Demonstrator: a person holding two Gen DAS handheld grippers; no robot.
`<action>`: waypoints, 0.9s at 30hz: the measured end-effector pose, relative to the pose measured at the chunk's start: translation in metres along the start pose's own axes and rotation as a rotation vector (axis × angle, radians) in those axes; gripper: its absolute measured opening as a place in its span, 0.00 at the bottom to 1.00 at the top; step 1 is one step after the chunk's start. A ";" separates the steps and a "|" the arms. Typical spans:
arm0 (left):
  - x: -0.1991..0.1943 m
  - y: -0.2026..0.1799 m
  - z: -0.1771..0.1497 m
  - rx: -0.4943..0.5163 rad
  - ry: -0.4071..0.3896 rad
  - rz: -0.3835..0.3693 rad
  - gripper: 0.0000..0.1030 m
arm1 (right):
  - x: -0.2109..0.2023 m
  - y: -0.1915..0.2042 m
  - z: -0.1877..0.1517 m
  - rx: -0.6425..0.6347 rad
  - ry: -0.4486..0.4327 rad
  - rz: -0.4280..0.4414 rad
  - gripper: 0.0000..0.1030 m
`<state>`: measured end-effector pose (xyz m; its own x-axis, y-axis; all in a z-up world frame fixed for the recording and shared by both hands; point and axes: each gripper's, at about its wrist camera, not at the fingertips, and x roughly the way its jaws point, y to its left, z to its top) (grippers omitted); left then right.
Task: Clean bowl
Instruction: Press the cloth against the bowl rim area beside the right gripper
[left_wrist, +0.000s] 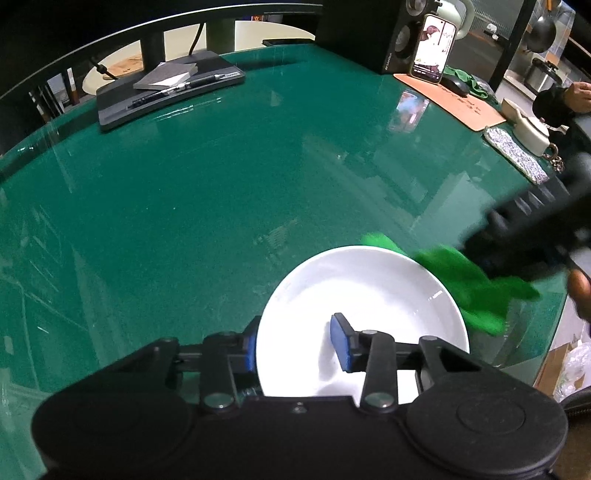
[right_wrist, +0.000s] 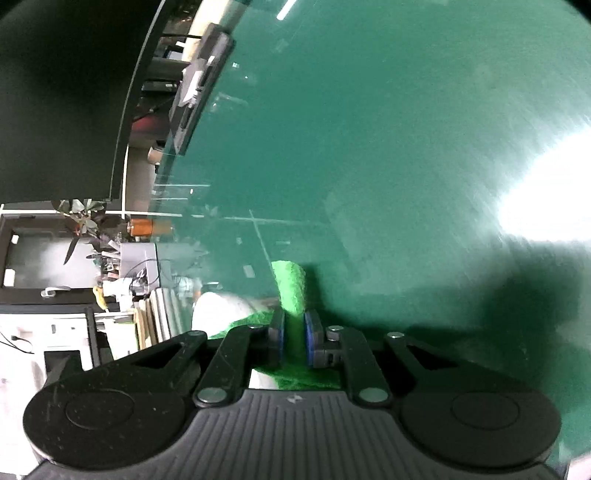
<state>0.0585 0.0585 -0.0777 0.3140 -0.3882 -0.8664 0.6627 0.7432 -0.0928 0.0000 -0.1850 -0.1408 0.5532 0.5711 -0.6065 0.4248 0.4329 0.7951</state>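
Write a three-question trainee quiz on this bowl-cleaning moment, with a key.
1. True or false: the right gripper is shut on the green cloth.
2. Where do the left gripper pads sit? A) both inside the bowl B) one either side of its rim C) both clear of it on the table
3. Fill in: the cloth hangs over the bowl's ____ rim in the left wrist view.

Key: 1 true; 2 B; 3 right.
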 end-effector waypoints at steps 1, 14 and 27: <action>0.000 0.000 0.000 0.000 0.000 0.000 0.37 | 0.005 0.004 0.003 -0.007 0.000 0.005 0.12; 0.001 -0.002 -0.001 -0.006 0.002 -0.008 0.43 | -0.013 -0.008 -0.010 0.026 0.030 0.001 0.12; 0.001 -0.006 -0.001 0.021 0.006 -0.016 0.46 | -0.015 -0.011 -0.009 0.061 0.023 0.040 0.12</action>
<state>0.0539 0.0538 -0.0784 0.2995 -0.3965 -0.8678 0.6813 0.7256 -0.0964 -0.0191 -0.1917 -0.1404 0.5547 0.6030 -0.5733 0.4459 0.3663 0.8167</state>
